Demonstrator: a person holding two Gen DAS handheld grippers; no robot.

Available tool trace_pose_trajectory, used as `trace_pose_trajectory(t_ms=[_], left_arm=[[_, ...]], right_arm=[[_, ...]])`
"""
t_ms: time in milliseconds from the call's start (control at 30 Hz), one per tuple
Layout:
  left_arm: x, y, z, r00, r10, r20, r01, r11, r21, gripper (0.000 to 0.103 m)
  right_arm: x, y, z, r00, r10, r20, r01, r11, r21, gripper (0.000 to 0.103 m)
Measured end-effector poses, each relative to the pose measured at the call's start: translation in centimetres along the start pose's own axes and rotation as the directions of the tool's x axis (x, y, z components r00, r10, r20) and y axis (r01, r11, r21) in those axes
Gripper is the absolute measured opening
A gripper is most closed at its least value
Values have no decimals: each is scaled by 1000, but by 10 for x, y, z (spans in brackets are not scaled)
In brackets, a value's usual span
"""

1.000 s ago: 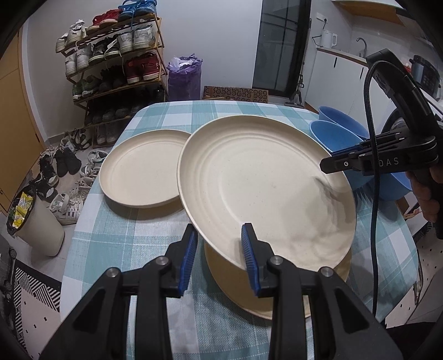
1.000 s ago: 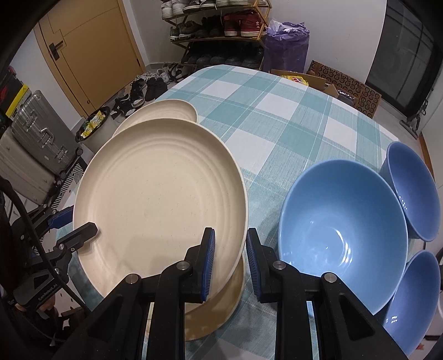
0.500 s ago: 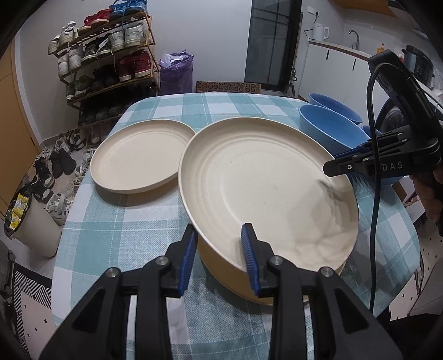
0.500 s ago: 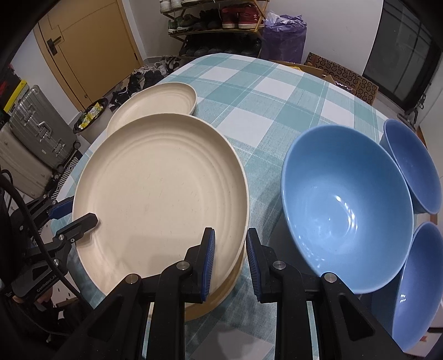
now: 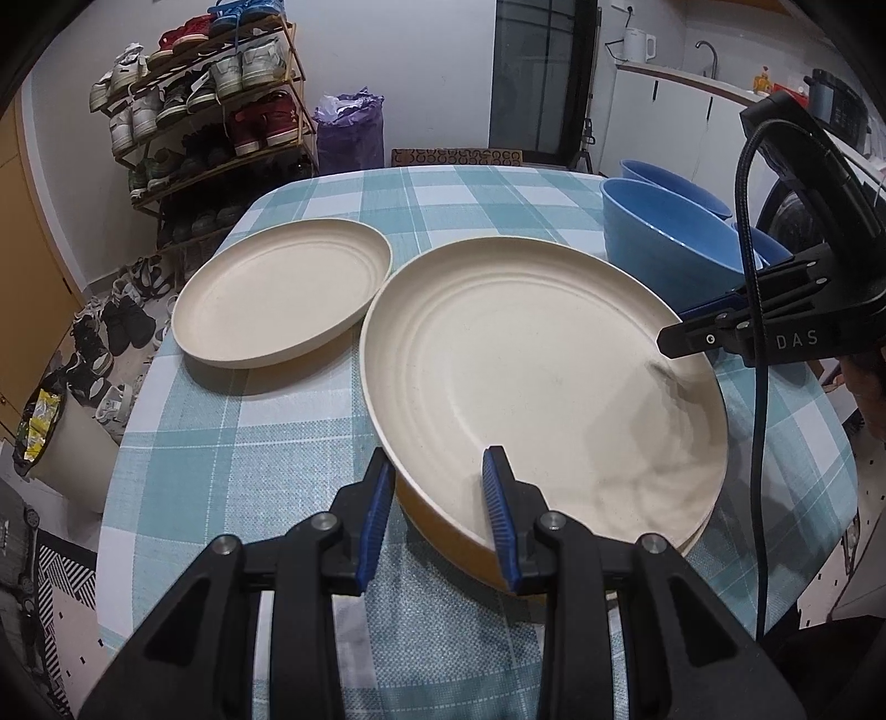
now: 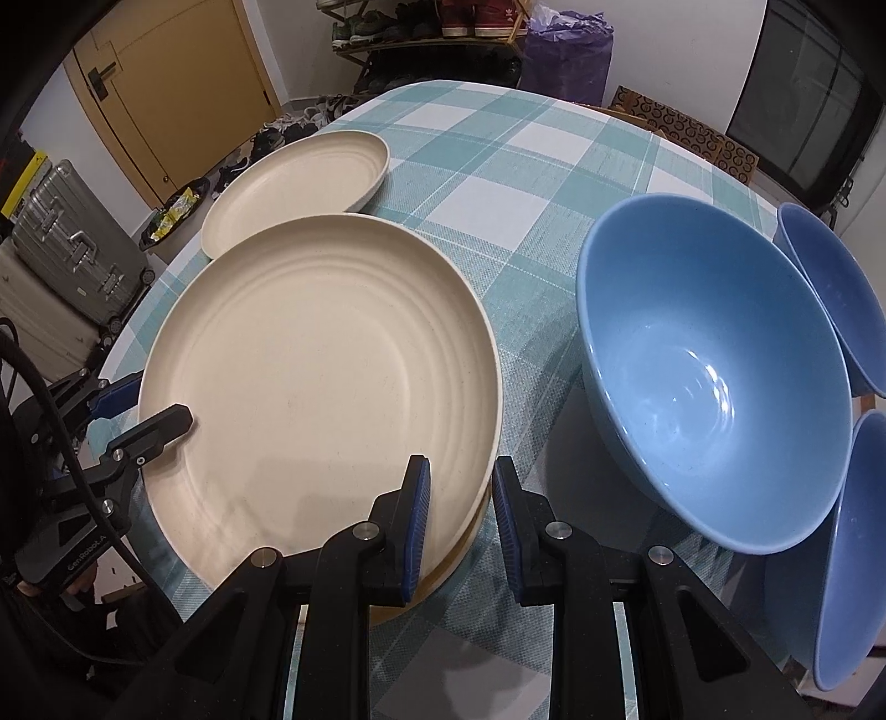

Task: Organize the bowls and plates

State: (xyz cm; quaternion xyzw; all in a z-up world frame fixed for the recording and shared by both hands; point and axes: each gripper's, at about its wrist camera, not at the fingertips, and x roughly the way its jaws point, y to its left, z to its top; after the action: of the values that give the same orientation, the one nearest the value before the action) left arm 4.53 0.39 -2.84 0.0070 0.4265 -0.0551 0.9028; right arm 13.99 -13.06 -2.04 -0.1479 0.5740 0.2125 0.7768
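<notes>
While both tools clamp opposite rims of the cream plate (image 5: 531, 365), left tool (image 5: 440, 507) and right tool (image 6: 457, 518) hold it atop a second plate (image 6: 443, 576) on the table (image 6: 526, 160). Smaller plate (image 5: 282, 299) lies beyond; blue bowls (image 6: 709, 399) sit just beside.

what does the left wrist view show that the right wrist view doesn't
Only the left wrist view: a kettle and tap on a counter, and sneakers on the upper shelves.

Only the right wrist view: a yellow door, suitcases, and the big bowl's inside.

Both: the top plate gripped by the left claw and right claw, the far plate, the checked cloth.
</notes>
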Motion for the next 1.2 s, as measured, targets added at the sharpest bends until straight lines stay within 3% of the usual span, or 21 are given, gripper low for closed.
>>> trace_pose_trajectory(t_ms=[867, 1200], left_arm=[[6, -6, -9, 999, 20, -30, -19, 999, 43, 34], [9, -4, -10, 999, 9, -51, -7, 999, 33, 35]], right_arm=[[13, 13, -5, 997, -69, -40, 68, 997, -45, 24], [14, 23, -6, 998, -40, -38, 37, 997, -71, 24]])
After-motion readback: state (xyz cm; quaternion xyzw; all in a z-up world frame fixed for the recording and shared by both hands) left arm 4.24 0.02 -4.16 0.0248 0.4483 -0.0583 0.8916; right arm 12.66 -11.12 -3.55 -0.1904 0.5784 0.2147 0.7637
